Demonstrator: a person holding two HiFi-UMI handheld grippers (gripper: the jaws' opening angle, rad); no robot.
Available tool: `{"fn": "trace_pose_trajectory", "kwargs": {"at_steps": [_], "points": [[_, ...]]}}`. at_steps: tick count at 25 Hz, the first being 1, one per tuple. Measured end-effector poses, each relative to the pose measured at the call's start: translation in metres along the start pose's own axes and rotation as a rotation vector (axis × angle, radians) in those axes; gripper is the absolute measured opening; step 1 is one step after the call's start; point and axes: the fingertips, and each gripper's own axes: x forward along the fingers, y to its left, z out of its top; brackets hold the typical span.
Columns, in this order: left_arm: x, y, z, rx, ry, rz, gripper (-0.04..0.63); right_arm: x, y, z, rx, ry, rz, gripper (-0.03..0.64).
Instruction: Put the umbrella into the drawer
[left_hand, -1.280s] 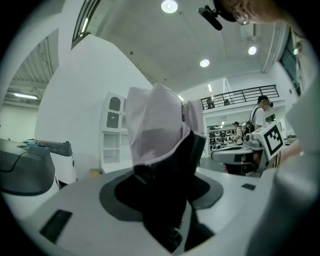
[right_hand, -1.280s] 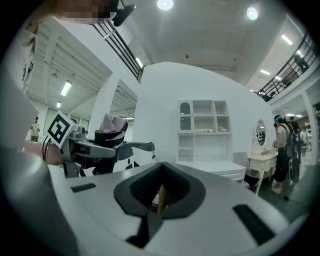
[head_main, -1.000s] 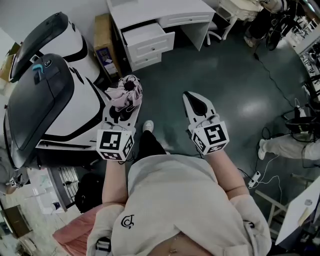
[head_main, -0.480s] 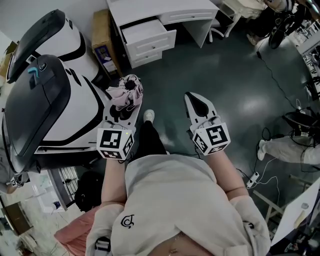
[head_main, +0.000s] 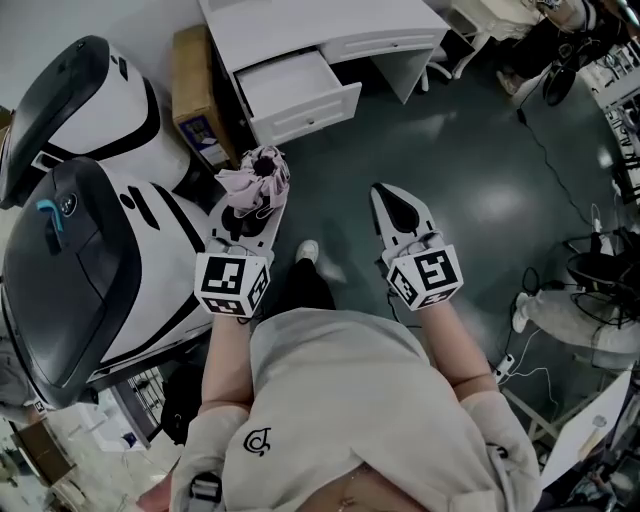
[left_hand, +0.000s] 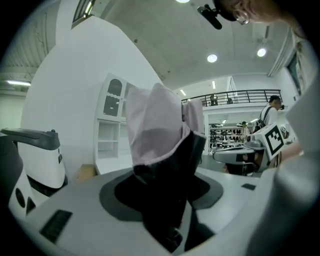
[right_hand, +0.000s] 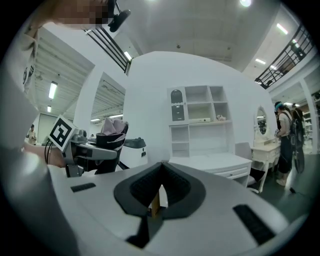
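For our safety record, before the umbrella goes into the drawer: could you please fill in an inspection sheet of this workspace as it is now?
Surface: dark glossy floor; white desk, nothing seen on its top.
Job's things: folded pink umbrella held in front of the person; drawer pulled open, nothing seen inside.
Clutter: cardboard box beside the desk.
Grippers: left gripper shut on the umbrella; right gripper shut, holding nothing.
Cables: power strip and thin white cable on the floor at the right, away from the drawer.
Surroundings: large white-and-black machines at the left; another person's leg at the right.
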Motion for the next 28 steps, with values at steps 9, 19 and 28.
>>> {"fn": "trace_pose_trajectory", "kwargs": {"at_steps": [9, 19, 28], "points": [[0.132, 0.116, 0.033, -0.002, 0.001, -0.041, 0.238, 0.159, -0.058, 0.023, -0.02, 0.012, -0.042, 0.006], [0.222, 0.174, 0.033, 0.009, 0.054, -0.042, 0.236, 0.26, -0.108, 0.033, -0.054, 0.03, -0.035, 0.006], [0.305, 0.201, 0.015, 0.034, 0.123, 0.017, 0.238, 0.342, -0.167, 0.019, -0.052, 0.033, 0.104, 0.006]]}}
